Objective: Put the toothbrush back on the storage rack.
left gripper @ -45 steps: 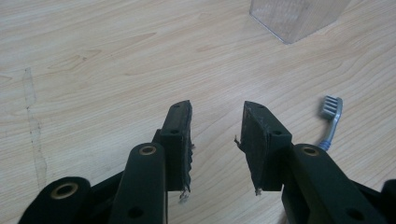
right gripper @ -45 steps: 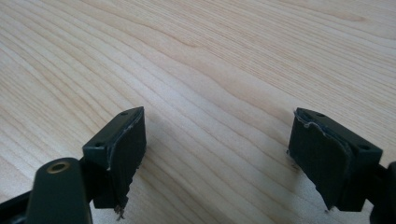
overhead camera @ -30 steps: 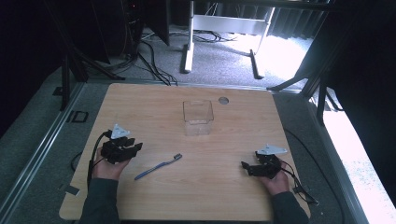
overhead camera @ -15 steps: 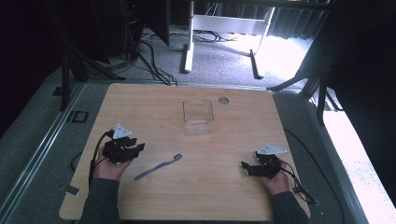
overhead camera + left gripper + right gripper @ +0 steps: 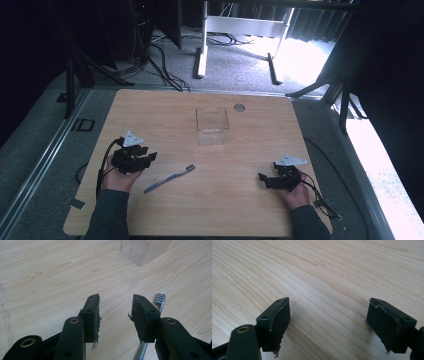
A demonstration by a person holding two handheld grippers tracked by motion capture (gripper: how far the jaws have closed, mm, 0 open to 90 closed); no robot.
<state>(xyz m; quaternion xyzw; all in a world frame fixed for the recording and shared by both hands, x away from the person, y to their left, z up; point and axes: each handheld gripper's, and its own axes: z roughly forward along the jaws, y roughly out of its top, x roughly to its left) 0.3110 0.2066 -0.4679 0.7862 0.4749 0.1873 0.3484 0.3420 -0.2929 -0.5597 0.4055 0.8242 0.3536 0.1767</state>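
Observation:
A blue toothbrush [image 5: 169,178] lies flat on the wooden table [image 5: 165,112], its bristle head toward the right. A clear plastic box [image 5: 212,125] stands upright beyond it near the table's middle. My left gripper [image 5: 150,157] rests low at the left, open, with nothing between its jaws. In the left gripper view the toothbrush [image 5: 160,301] runs behind the right jaw, and the clear box [image 5: 143,250] stands ahead. My right gripper [image 5: 263,178] sits at the right, wide open over bare wood [image 5: 329,290].
A small round grey disc [image 5: 239,107] is set in the table behind the box. Cables trail from both grippers. Beyond the far edge are carpet, cables [image 5: 165,60] and a white frame's legs [image 5: 201,55].

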